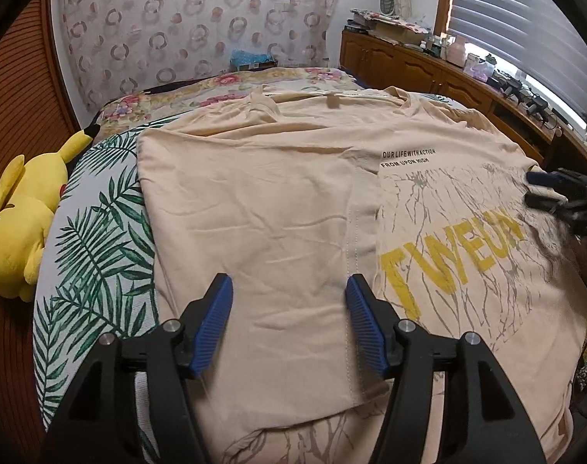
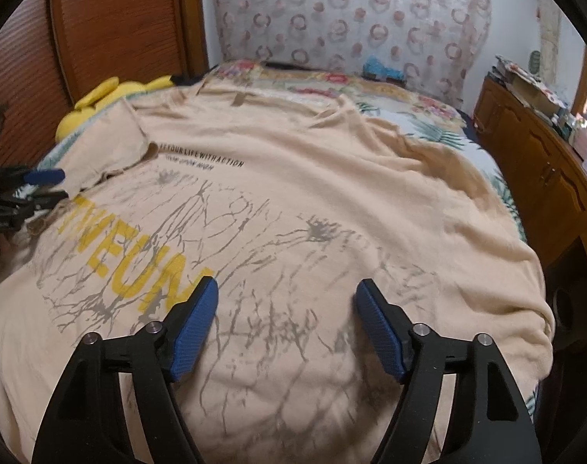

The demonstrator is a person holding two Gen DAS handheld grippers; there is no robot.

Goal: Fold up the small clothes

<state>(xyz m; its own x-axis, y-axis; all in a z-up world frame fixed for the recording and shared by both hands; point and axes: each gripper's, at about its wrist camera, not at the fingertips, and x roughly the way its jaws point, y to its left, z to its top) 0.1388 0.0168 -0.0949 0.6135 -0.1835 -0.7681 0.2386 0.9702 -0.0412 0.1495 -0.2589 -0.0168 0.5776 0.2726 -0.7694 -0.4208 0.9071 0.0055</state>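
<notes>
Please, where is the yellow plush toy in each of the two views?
Left wrist view: the yellow plush toy lies at the far left edge, beside the bed.
Right wrist view: the toy peeks out at upper left, behind the folded part of the shirt.
Shared landmark: the yellow lettering on the shirt.

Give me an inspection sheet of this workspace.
Surface: bed with a leaf-print cover.
Job's things: beige T-shirt spread print side up, left side folded over the middle.
Clutter: yellow plush toy at the bed's edge.
Grippers: left tool open above the folded part; right tool open above the print; neither holds cloth.
Cables: nothing seen.
Surroundings: wooden cabinet with small items, window blinds, patterned curtain.
</notes>
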